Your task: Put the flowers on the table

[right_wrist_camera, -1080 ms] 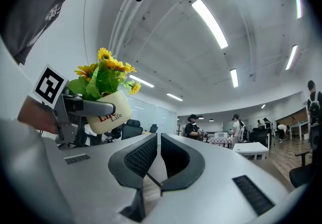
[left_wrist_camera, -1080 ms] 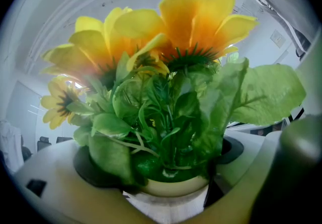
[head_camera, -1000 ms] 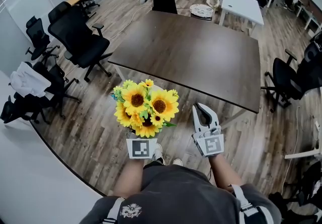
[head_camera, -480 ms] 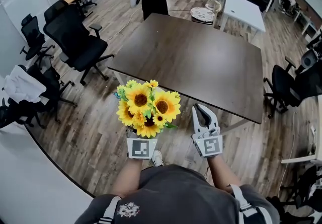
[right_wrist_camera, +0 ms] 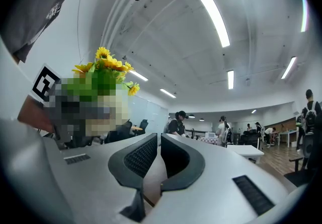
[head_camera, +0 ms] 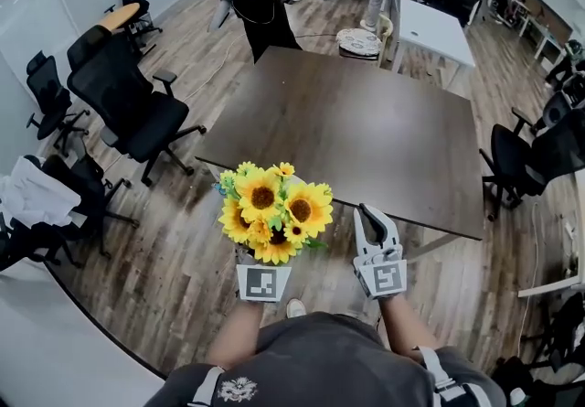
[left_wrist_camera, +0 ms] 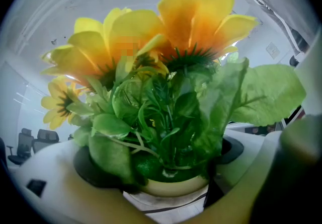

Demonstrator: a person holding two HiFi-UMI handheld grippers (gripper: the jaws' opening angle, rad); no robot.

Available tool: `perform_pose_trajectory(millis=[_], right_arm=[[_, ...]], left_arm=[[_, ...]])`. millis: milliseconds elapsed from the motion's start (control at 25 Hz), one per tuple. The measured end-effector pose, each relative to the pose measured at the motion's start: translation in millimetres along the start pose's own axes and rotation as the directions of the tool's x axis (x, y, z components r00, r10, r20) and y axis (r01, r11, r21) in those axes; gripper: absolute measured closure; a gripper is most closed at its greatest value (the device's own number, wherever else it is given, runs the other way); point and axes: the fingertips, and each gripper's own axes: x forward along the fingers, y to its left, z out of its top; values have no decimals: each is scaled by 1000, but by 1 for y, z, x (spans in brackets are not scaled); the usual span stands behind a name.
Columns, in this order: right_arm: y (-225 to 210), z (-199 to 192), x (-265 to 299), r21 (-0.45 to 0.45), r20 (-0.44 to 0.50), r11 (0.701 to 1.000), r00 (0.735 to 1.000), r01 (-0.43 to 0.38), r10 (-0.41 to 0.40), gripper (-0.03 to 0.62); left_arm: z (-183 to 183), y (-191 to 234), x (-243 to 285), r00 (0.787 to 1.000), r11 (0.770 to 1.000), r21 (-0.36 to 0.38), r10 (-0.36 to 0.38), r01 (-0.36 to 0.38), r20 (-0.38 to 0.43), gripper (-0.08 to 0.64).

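Flowers [head_camera: 274, 211], yellow-petalled in a round pot [left_wrist_camera: 173, 188], pinched by left hand-held gripper [head_camera: 260, 259]; right hand-held gripper [head_camera: 369, 216] pressed together.

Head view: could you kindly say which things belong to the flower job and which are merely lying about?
Job: flowers, gripped by the left tongs; dark table.
Lying about: black chairs, white table, white cloth.

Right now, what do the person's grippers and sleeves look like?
The left gripper and right gripper are white plastic with dark pads inside the jaws; each carries a white cube with black square markers. The person wears a dark grey short-sleeved top.
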Motion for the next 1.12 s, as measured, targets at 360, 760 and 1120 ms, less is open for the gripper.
perform_pose_trajectory(millis=[360, 760, 1120], right_arm=[[-7, -1, 18, 6, 17, 999, 999, 49, -49, 566], [-62, -21, 68, 25, -16, 998, 998, 62, -61, 566], [-59, -33, 81, 15, -5, 998, 998, 63, -63, 566]], left_arm=[[-16, 13, 22, 999, 999, -20, -41, 41, -19, 23], [-29, 9, 97, 998, 998, -28, -60, 59, -35, 22], [-44, 9, 106, 997, 996, -52, -72, 71, -18, 23]])
